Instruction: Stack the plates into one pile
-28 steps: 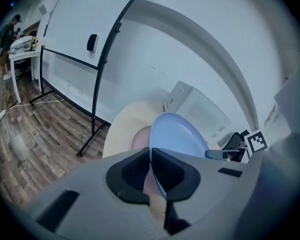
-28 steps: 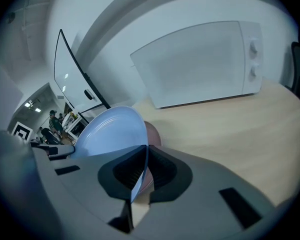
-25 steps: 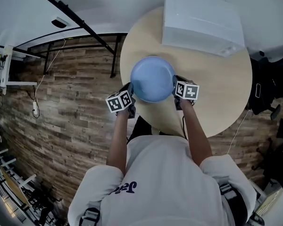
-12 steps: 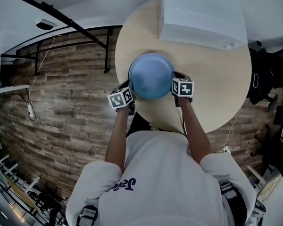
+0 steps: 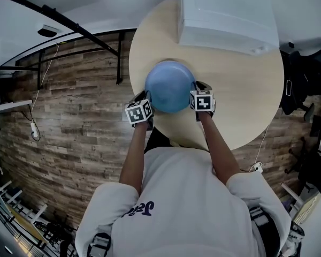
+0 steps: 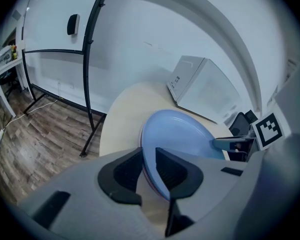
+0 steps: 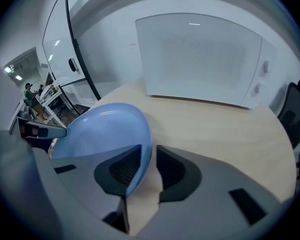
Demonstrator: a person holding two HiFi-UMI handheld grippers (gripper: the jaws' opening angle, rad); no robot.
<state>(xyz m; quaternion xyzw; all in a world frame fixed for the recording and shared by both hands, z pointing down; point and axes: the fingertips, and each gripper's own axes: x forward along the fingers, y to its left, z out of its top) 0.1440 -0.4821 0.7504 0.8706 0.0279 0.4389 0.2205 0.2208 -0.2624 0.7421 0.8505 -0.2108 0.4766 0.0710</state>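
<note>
A blue plate lies near the left edge of the round table, with a gripper at each side of it. My left gripper has the plate's near-left rim between its jaws, which are opening. A pink plate rim shows just under the blue one. My right gripper straddles the right rim. Its jaws are opening too, and bare tabletop shows in the gap beside the rim. In each gripper's own view, the left gripper and the right gripper, the pads do not press.
A white box-shaped appliance stands at the table's far side, behind the plates. Wood-plank floor and a black metal frame lie to the left of the table. Black chairs stand at the right.
The blue plate and both grippers have sunk a little toward the tabletop and shifted slightly. Both grippers stay at the plate's sides.
</note>
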